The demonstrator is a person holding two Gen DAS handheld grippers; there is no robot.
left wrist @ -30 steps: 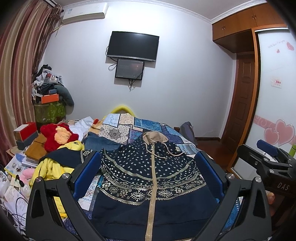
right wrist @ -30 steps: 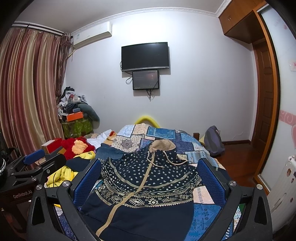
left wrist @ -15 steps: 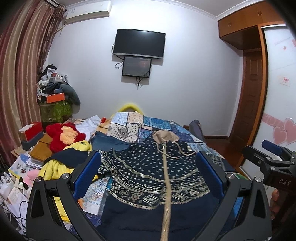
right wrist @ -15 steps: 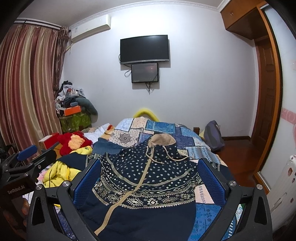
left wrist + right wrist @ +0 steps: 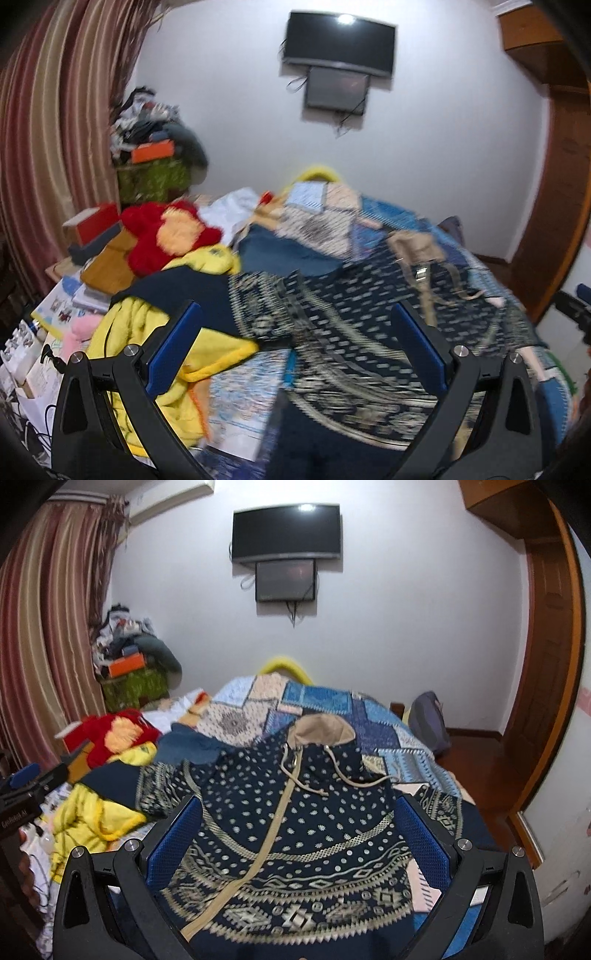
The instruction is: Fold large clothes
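A navy patterned zip hoodie (image 5: 295, 830) with a tan hood and drawstrings lies spread face up on the patchwork bed cover (image 5: 332, 701). It also shows, blurred, in the left wrist view (image 5: 369, 332). My right gripper (image 5: 295, 827) is open and empty above the hoodie's chest. My left gripper (image 5: 295, 339) is open and empty above the hoodie's left sleeve side, near a yellow garment (image 5: 147, 332). The left gripper also shows at the left edge of the right wrist view (image 5: 26, 794).
A red and yellow plush toy (image 5: 166, 232), books and boxes crowd the bed's left side. A cluttered stand (image 5: 129, 664) and curtains (image 5: 44, 627) are at left. A TV (image 5: 286, 530) hangs on the far wall. A wooden door (image 5: 546, 664) is at right.
My left gripper has swung to the left and tilted down, so the hoodie now sits to its right. My right gripper has dipped closer over the hoodie.
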